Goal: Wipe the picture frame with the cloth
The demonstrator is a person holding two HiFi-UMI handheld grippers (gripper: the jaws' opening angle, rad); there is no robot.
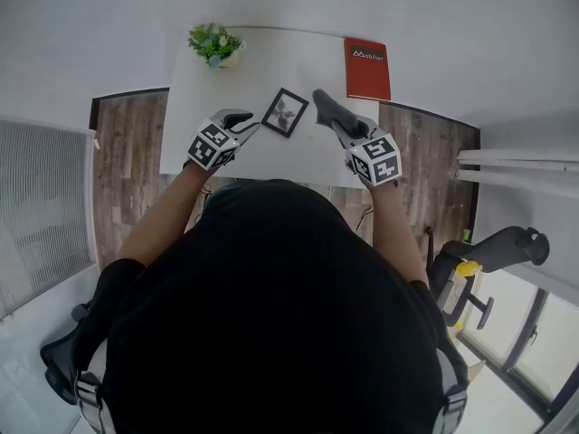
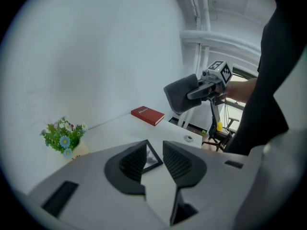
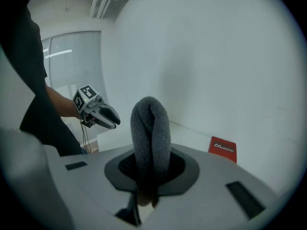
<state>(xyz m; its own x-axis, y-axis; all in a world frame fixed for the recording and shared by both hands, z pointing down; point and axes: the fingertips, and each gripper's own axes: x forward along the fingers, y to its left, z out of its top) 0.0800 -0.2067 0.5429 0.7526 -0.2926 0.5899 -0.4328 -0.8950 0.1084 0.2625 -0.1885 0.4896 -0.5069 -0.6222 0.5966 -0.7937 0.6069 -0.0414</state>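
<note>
A small black picture frame (image 1: 285, 111) lies flat on the white table (image 1: 194, 89). In the left gripper view the picture frame (image 2: 153, 159) shows through the gap of the jaws, on the table below them. My left gripper (image 1: 248, 121) hovers just left of the frame, open and empty; the left gripper (image 2: 154, 145) touches nothing. My right gripper (image 1: 347, 130) is held up to the right of the frame, shut on a folded grey cloth (image 1: 327, 107). The cloth (image 3: 151, 128) stands up as a thick loop from the right gripper (image 3: 151, 172).
A potted plant (image 1: 215, 45) with blue flowers stands at the table's far left corner. A red book (image 1: 366, 69) lies at the far right. A small round object (image 2: 189, 138) sits near the table's right edge. Wood floor (image 1: 127, 161) flanks the table.
</note>
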